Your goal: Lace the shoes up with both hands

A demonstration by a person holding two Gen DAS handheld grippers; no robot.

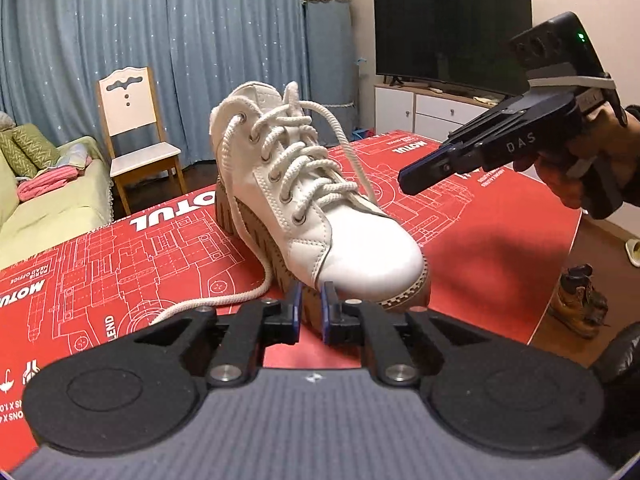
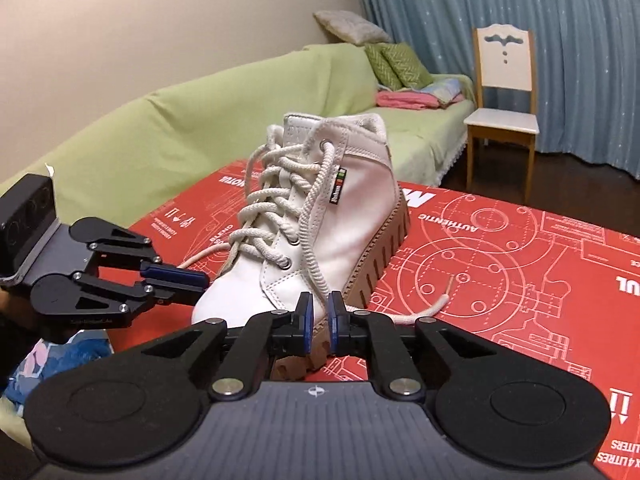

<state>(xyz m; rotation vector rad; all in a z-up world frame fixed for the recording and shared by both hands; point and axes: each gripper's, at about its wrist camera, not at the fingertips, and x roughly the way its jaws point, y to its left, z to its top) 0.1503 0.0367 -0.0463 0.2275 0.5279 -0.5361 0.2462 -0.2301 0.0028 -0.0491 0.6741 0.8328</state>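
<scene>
A white lace-up boot (image 1: 360,256) with a tan ridged sole stands on a red printed mat (image 1: 120,264), toe towards me. One loose lace (image 1: 228,168) drops from the top left eyelet and trails across the mat. The other lace (image 2: 316,208) hangs down the boot's far side, and its tip (image 2: 440,304) lies on the mat (image 2: 520,264). My left gripper (image 1: 312,296) sits just before the toe, jaws a little apart with nothing between them. In its own view my right gripper (image 2: 320,308) is open at the boot's (image 2: 360,216) side, and the hanging lace lines up with the gap, unpinched.
A hand (image 1: 580,176) holds the right gripper (image 1: 404,180) to the right of the boot, above the mat. A white chair (image 1: 132,120), a green sofa (image 2: 200,120) and a TV (image 1: 452,36) stand behind. A brown boot (image 1: 576,300) lies on the floor past the mat's right edge.
</scene>
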